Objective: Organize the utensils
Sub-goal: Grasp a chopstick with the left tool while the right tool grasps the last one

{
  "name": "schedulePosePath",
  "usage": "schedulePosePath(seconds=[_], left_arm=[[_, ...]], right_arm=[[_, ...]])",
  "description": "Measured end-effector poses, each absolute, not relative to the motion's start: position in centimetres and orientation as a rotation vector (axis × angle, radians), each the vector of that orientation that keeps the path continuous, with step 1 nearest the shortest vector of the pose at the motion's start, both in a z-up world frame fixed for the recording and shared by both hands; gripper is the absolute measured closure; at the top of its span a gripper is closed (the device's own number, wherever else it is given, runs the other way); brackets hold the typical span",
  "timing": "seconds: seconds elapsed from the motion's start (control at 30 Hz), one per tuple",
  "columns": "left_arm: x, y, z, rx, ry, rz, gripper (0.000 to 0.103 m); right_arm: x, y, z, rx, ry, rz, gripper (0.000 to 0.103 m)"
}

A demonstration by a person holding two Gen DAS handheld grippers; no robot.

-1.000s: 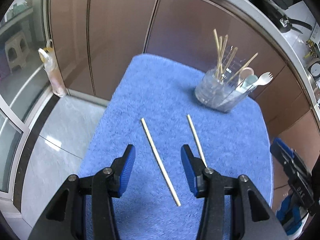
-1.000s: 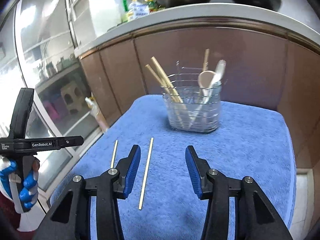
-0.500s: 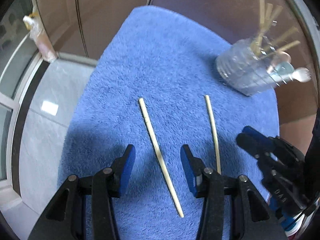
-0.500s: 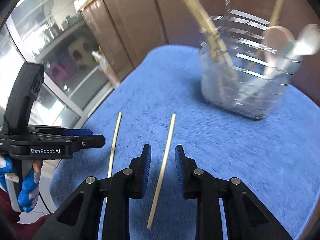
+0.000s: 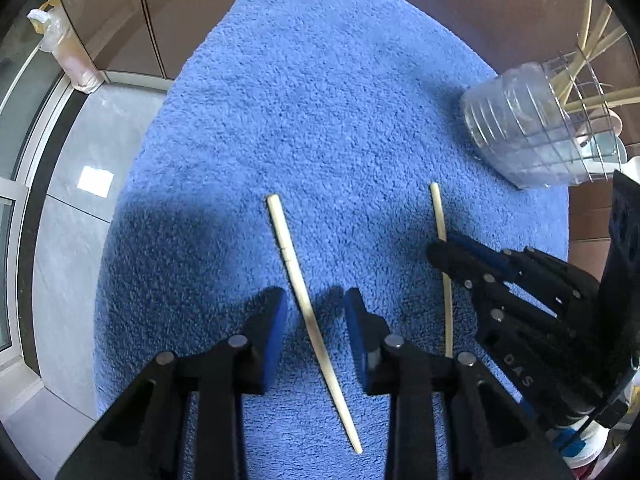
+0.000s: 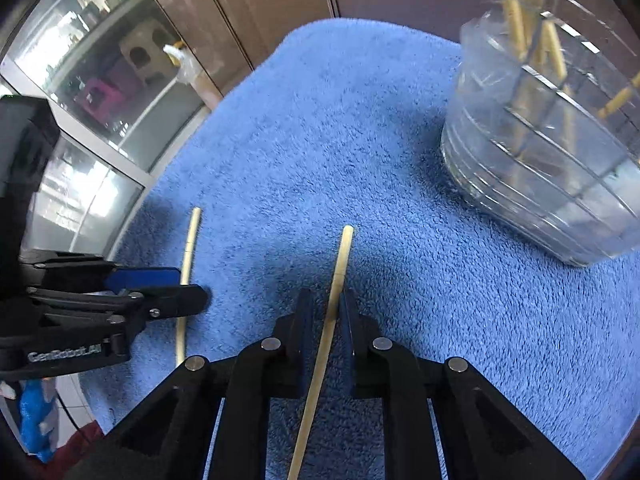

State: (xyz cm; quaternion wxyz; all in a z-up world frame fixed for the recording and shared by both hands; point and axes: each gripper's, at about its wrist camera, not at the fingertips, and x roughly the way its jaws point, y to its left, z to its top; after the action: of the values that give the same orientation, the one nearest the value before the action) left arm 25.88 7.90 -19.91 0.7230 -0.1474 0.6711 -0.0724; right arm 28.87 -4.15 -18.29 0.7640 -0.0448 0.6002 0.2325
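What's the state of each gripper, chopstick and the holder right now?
left gripper: open, straddling left chopstick, not clamped.
right gripper: nearly closed around right chopstick; contact unclear.
left chopstick: flat on blue towel.
right chopstick: lying on towel, between the right gripper's fingers.
utensil holder: upright on towel, holding chopsticks.

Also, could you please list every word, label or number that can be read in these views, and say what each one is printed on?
"GenRobot.AI": blurred white lettering on the side of the left gripper, seen in the right wrist view.
"DAS": raised letters on the black body of the right gripper, seen in the left wrist view; possibly part of a longer word.
Nothing legible on the chopsticks, the utensil holder or the blue towel.
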Motion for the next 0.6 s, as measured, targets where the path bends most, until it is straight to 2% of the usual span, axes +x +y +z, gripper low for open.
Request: schedulePosePath(seconds=[0.17, 0.23, 0.3, 0.37, 0.6], left_arm=[[25.7, 7.6, -19.9, -0.306, 1.461, -0.153, 0.077], [25.6, 7.8, -19.9, -0.344, 1.459, -0.133, 0.081], [25.6, 8.2, -20.1, -0.361, 1.454, -0.121, 0.091], [25.4, 8.7, -20.2, -0.369, 1.447, -0.119, 0.095], [24.9, 9.0, -20.1, -0.371, 1.415, -0.124, 0.096]], right_arm=[[28.9, -3.4, -18.3, -0.145, 1.301, 0.500, 0.090], [28.9, -3.2, -18.3, -0.164, 1.298, 0.493, 0.093], [29.0, -2.9, -18.3, -0.168, 1.294, 0.483, 0.094], [29.1, -2.8, -18.3, -0.164, 1.290, 0.476, 0.095], [28.2, -3.5, -17.9, -0.129, 1.277, 0.478, 0.098]])
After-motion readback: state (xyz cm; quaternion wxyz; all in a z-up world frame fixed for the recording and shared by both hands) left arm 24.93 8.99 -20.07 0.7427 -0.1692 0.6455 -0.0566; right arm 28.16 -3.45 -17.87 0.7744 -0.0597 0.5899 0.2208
